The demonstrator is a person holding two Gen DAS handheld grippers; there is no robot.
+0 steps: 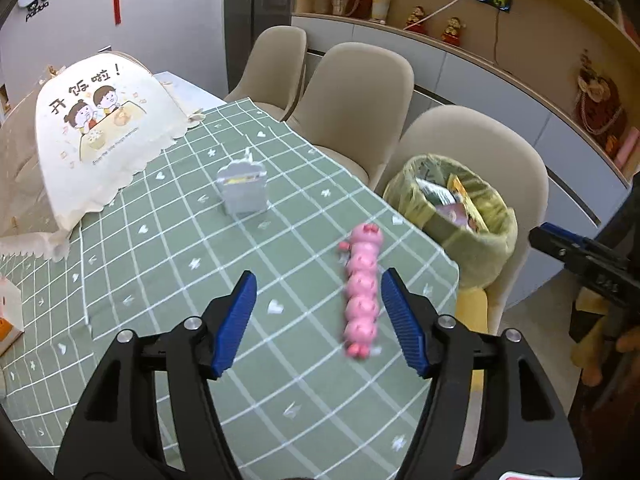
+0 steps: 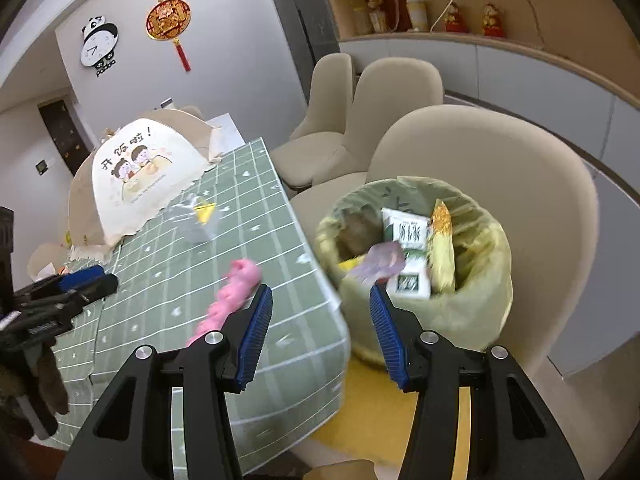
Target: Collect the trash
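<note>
Right wrist view: right gripper (image 2: 318, 328) empty, fingers apart, above lined bin (image 2: 484, 312); purple wrapper (image 2: 382, 260) blurred among the trash inside. Left gripper (image 1: 320, 320) spread empty near the bin, just beside pink caterpillar toy (image 1: 362, 292); risk of binning the toy instead of the grey carton (image 1: 244, 188) farther from the bin.

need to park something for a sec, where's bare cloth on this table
Bare green checked tablecloth lies between the grey crumpled carton and the pink segmented caterpillar toy, and nearer than the toy. Crowded at the far left under the cream fabric food cover.
</note>
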